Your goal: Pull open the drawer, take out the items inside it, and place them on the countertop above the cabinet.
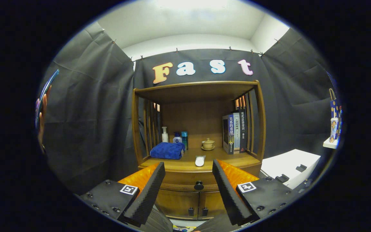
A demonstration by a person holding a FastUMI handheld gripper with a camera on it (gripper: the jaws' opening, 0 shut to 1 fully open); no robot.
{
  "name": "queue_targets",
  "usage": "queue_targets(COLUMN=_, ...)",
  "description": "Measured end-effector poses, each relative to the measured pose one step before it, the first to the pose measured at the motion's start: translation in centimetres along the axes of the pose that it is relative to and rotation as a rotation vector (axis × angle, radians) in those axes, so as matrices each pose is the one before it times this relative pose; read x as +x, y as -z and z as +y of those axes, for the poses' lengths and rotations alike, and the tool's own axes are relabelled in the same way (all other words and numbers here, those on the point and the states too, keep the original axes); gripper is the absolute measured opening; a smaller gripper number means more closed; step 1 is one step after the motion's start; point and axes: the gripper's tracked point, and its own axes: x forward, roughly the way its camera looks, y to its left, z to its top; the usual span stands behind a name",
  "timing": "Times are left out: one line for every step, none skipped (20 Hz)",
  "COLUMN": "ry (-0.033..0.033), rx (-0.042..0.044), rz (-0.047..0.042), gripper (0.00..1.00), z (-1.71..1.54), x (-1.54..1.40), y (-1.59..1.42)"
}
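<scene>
Gripper view: the drawer point(199, 180) is sitting shut in the lower middle of the frame, its knob point(199, 185) between the fingers and well beyond them. A white tube point(200, 160) is lying on the desk point(230, 158) above it, so this could be early or wrapped up, can't tell. The gripper point(188, 190) is hanging wide open, holding nothing.
</scene>
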Motion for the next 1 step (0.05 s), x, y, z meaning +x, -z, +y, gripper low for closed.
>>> queue_targets(ry=0.00863, rx=-0.00238, rz=-0.00206, gripper=0.97, z=-0.373, x=0.042, y=-0.182)
